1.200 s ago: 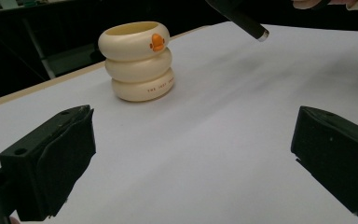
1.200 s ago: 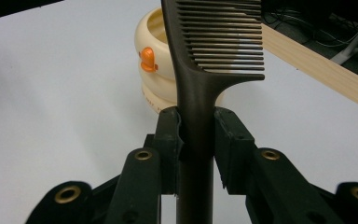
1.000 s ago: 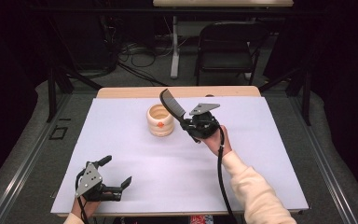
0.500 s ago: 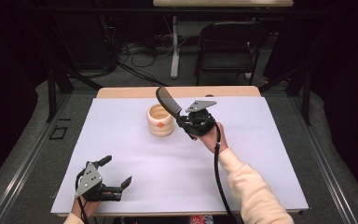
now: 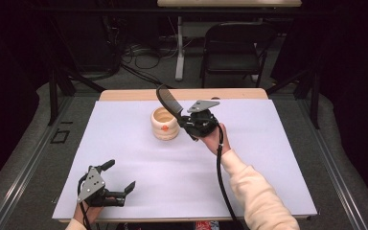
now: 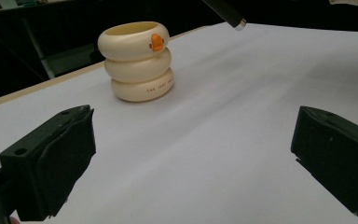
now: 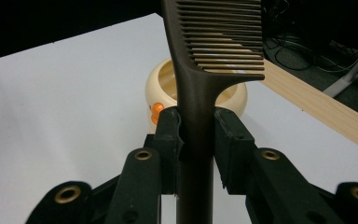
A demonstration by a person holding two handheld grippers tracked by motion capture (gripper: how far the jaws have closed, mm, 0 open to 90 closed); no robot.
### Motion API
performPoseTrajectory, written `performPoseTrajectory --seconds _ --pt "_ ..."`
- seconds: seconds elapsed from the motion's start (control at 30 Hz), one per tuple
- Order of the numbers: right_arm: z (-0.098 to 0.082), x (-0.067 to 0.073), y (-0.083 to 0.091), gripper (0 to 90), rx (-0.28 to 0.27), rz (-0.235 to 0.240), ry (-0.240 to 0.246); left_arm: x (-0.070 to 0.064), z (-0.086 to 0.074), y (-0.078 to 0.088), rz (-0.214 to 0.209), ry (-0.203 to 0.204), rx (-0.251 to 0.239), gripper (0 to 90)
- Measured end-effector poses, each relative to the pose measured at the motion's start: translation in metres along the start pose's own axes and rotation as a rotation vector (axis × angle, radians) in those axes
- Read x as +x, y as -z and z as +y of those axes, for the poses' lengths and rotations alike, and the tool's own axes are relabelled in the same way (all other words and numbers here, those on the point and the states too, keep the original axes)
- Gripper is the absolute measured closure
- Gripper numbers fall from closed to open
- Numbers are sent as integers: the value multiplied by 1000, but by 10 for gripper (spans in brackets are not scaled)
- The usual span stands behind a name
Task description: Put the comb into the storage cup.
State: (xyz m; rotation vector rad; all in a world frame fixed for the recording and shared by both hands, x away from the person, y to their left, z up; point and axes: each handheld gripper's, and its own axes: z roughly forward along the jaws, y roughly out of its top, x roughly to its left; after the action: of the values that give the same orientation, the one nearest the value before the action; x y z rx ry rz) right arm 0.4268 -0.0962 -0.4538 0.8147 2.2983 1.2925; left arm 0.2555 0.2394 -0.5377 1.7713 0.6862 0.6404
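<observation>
White table (image 5: 268, 182) | right tongs (image 5: 188, 125) clenched on dark comb (image 5: 166, 101), frame centre, beside ringed cream cup (image 5: 165, 123) | left tongs (image 5: 120, 178) released, lower left.

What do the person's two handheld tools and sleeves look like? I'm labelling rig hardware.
Both the left tool and the right tool are black with blocky padded jaws, and each carries a grey three-cornered plate with holes. A black cable trails from the right one. The person wears a cream sleeve.
</observation>
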Motion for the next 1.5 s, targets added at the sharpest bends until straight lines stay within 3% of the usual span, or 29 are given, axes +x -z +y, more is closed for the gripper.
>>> performPoseTrajectory --seconds 1.5 --pt "26 -1 -20 722 -96 -11 -5 0 0 0 0 -2 -4 1"
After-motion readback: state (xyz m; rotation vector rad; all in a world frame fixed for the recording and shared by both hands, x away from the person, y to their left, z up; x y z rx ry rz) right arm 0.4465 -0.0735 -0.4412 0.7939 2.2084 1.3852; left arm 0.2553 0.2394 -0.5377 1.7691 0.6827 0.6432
